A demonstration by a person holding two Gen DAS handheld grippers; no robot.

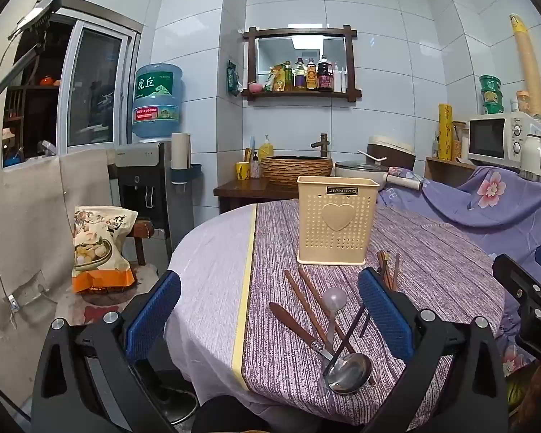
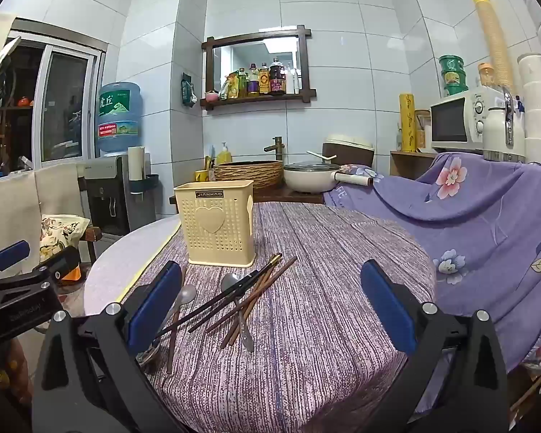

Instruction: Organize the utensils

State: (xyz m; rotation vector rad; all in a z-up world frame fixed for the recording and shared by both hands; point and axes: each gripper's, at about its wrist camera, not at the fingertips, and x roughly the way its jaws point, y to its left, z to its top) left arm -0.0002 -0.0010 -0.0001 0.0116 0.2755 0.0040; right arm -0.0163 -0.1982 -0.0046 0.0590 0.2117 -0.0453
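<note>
Two tools hover over the near edge of the round cloth-covered counter (image 2: 324,270), both with blue-padded jaws spread wide and holding nothing. The left tool (image 1: 270,310) looks down on one cluster directly ahead between its fingers: a shiny steel ladle (image 1: 350,373) closest in, a brown wooden-handled knife (image 1: 299,328), a pair of brown wooden chopsticks (image 1: 313,306) and a pale translucent spoon (image 1: 333,301), all with long axes running roughly away from the tool toward the holder. The right tool (image 2: 270,303) has its own pile just ahead and slightly to its left: dark and brown chopsticks (image 2: 249,296) fanned diagonally, handles pointing up and to the right, lying across a steel spoon (image 2: 231,281) and a knife blade (image 2: 247,339).

Beyond both piles stands the cream perforated plastic utensil holder with a heart on its front (image 2: 218,227), upright and seemingly empty. It is further ahead for both tools, nearer the left one's centre line.

My judgement: the right tool is better placed for the diagonal chopstick bundle, provided it turns to close across their length.

Hard to read: the pieces overlap, so which lies on top is unclear; the left tool's right finger hides part of the far chopsticks (image 1: 387,270), and the right tool's left finger covers the ladle bowl.
</note>
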